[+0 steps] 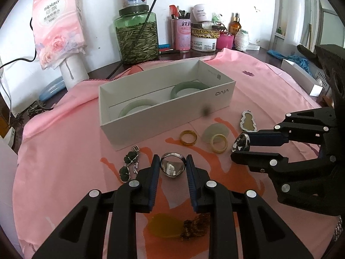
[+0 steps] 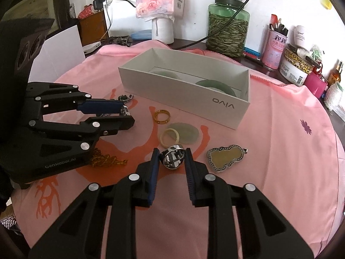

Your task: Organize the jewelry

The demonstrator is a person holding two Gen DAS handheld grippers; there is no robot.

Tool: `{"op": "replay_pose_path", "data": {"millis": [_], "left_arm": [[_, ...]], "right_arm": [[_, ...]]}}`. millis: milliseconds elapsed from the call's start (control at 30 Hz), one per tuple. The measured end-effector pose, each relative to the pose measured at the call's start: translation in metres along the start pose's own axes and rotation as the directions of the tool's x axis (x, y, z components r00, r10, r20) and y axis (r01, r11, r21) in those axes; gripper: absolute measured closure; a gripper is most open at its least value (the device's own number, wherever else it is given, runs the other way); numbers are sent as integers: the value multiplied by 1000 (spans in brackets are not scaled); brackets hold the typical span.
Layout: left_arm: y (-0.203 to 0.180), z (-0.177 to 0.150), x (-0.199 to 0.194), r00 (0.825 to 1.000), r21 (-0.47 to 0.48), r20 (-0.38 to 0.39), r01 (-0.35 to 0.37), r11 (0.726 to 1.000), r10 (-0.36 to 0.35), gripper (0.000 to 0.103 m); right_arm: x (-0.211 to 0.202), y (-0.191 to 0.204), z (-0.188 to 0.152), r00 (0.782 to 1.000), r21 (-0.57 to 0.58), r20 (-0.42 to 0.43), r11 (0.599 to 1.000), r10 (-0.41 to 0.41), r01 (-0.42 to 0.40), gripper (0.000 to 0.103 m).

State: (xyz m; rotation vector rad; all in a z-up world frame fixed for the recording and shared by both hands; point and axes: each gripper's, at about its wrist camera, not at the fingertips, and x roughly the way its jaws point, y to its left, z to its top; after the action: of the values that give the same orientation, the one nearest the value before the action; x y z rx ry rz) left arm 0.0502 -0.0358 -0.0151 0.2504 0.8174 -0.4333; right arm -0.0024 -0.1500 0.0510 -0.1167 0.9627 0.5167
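Left gripper (image 1: 173,161): jaws narrowed on a silver ring (image 1: 173,167), held by its outer band above the pink cloth (image 1: 64,151).
Right gripper (image 2: 171,155): jaws likewise clamped across a second silver ring (image 2: 172,157).
Handling, judged: rigid, light, polished metal, probably slippery; grip across the band.
White box (image 1: 163,110), near: holds two jade bangles (image 1: 187,89).

Matte black left gripper (image 1: 173,164), blue-padded fingers (image 1: 154,179), round silver screws — right gripper (image 2: 171,158) alike, "GenRobot.AI" lettering
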Motion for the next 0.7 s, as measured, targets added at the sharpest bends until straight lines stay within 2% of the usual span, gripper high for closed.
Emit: {"op": "replay_pose_path", "data": {"millis": [367, 700], "left_arm": [[0, 1, -6, 999, -3, 28, -46, 999, 46, 78], [4, 4, -13, 997, -19, 51, -56, 998, 57, 78]], "right_arm": [[1, -3, 0, 1000, 20, 7, 1000, -1, 1, 81], [-5, -3, 0, 999, 20, 34, 1000, -14, 13, 81]]}}
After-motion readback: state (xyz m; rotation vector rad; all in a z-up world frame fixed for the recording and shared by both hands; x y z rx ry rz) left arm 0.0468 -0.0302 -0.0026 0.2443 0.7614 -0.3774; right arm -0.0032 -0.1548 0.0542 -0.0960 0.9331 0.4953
